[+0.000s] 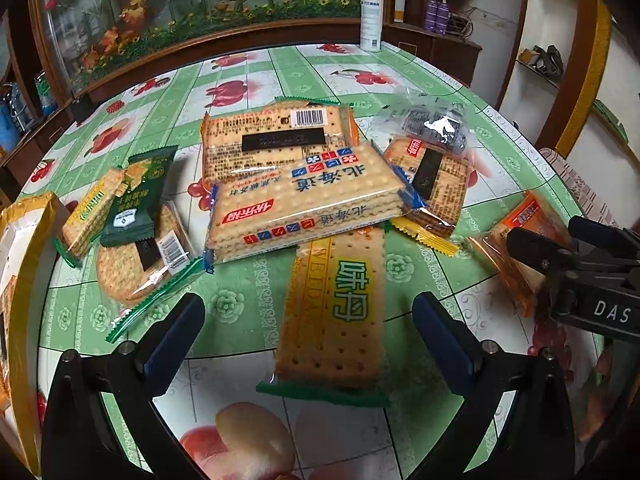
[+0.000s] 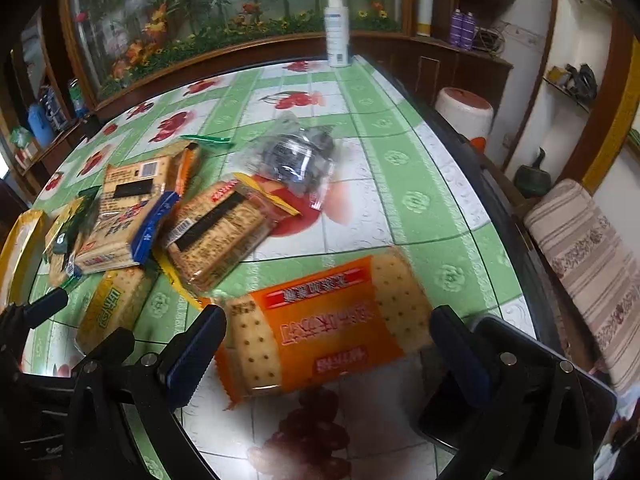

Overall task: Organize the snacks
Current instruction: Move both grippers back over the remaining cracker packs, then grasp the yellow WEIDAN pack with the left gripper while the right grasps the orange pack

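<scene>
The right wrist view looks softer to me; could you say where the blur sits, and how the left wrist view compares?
Right wrist view: the orange cracker packet is smeared, its print unreadable; left wrist view: the yellow cracker packet is sharp, lettering crisp.

Your right gripper (image 2: 324, 344): jaws wide apart, pads off the packet.
Orange cracker packet (image 2: 320, 320): flat on the green tablecloth (image 2: 420, 200), between your fingers.
Left: heaped cracker packets (image 2: 160, 216).
Far edge: white spray bottle (image 2: 337, 32), upright.
</scene>
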